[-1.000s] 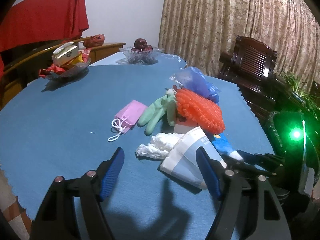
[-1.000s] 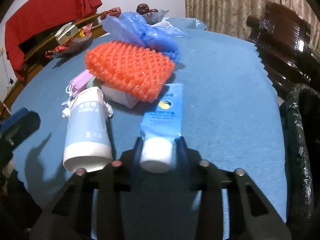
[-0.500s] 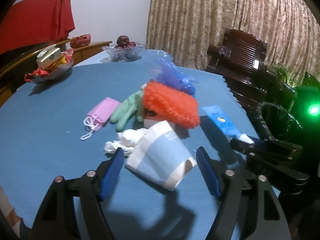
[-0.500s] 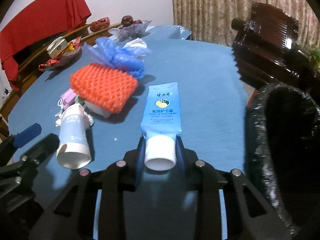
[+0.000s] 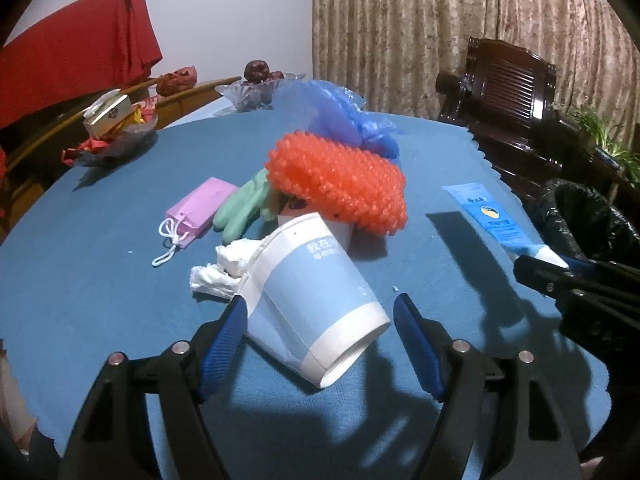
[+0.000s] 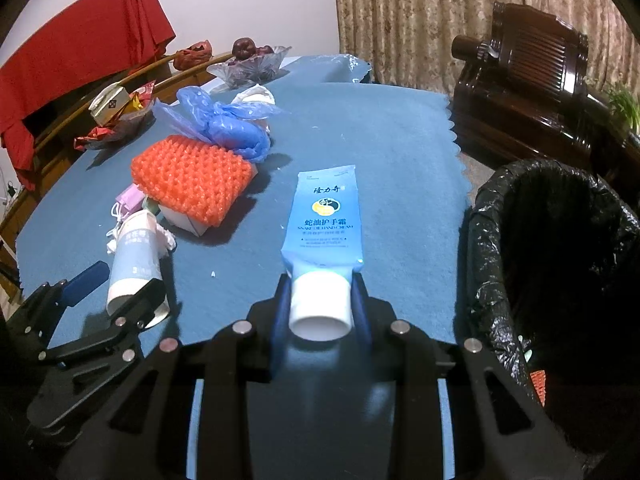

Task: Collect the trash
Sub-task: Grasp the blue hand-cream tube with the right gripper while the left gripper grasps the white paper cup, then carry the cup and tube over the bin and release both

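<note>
Closer now: left hand-held gripper (image 5: 320,312) closing, straddling paper cup (image 5: 316,300).

Only two things here with writing I can read

The hand cream tube (image 6: 326,216) clamped in my right gripper (image 6: 320,304) says 蛇油护手霜 and "SNAKE OIL HAND CREAM". The paper cup (image 5: 316,300) between my left gripper's (image 5: 320,320) fingers shows 我在, rest too blurry.
</note>
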A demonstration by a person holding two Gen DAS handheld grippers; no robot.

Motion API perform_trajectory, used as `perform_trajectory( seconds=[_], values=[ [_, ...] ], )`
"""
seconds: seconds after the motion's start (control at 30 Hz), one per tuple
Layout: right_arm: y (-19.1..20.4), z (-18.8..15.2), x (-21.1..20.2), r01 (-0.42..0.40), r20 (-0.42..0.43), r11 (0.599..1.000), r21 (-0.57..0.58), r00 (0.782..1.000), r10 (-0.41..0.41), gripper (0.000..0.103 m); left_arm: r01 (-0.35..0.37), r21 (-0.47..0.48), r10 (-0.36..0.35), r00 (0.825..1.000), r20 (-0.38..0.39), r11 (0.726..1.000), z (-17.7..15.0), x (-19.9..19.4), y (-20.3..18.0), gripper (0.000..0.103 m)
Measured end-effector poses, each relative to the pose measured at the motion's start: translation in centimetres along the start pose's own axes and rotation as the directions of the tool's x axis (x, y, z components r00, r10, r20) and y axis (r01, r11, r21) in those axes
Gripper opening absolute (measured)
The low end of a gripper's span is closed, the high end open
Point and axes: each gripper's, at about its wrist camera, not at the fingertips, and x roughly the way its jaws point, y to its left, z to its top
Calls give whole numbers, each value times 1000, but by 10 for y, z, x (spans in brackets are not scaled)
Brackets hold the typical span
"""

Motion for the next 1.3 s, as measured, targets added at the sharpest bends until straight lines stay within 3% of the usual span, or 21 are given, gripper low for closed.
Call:
perform_trajectory(
  seconds=[0.13, 0.37, 0.93, 1.3],
  values=[
    [3, 1, -1, -2, 3, 1000, -4, 1000, 2, 29, 19, 2, -19, 1000, 5, 1000, -1, -2, 2, 55],
    [9, 2, -9, -12, 18, 1000, -24, 1000, 12, 29, 56, -19, -56, 998, 20, 998, 1, -15, 10, 47],
    [-4, 17, -65, 7, 124, 1000, 11, 992, -8, 29, 140, 13, -141, 982, 124, 990, 30, -64, -10, 46],
    [-55, 24, -112, 93, 194, 992, 85, 975, -108, 29, 254, 94, -267, 949, 170, 963, 59, -75, -65, 46]
  ],
)
